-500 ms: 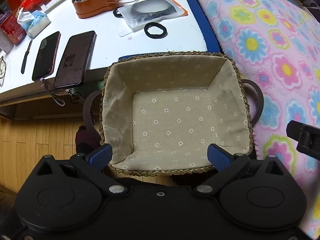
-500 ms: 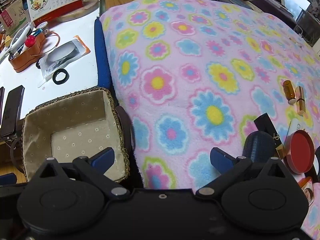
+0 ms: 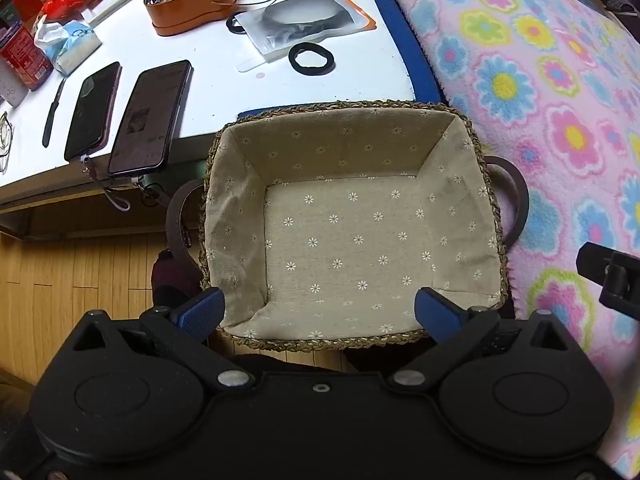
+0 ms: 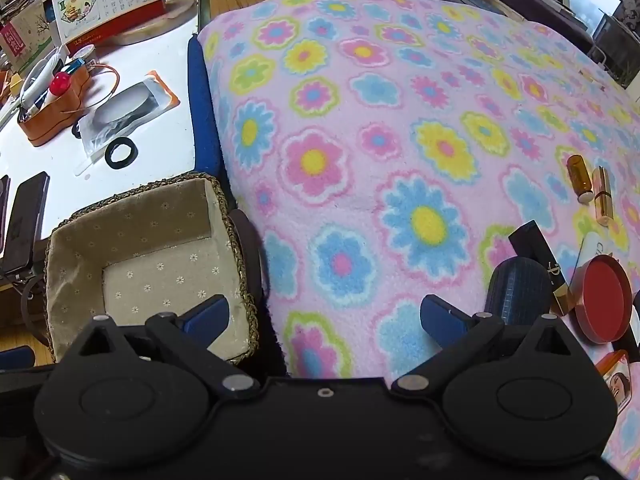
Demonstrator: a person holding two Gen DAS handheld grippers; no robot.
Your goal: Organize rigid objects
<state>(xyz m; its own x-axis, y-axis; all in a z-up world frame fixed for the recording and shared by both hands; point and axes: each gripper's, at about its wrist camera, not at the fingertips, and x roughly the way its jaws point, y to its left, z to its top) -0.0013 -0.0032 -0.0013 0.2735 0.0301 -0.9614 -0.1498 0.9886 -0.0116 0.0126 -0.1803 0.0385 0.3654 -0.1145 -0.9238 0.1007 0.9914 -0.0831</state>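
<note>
Nothing sorted yet: lined basket (image 3: 352,240) sits bare at 12 o'clock of the left gripper (image 3: 320,312), jaws spread, holding nothing. Right gripper (image 4: 324,316) also spread and unloaded. Amber vial (image 4: 579,178), red lid (image 4: 606,300), dark case (image 4: 518,292) wait on the blanket (image 4: 400,140) at 2–3 o'clock.

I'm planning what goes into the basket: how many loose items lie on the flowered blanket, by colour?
Amber/gold: 2, a small bottle and a tube
Black: 1, a slim box
Dark blue: 1, a rounded case
Red: 1, a round lid
Total: 5 clearly visible; others at the right edge are cut off.
</note>
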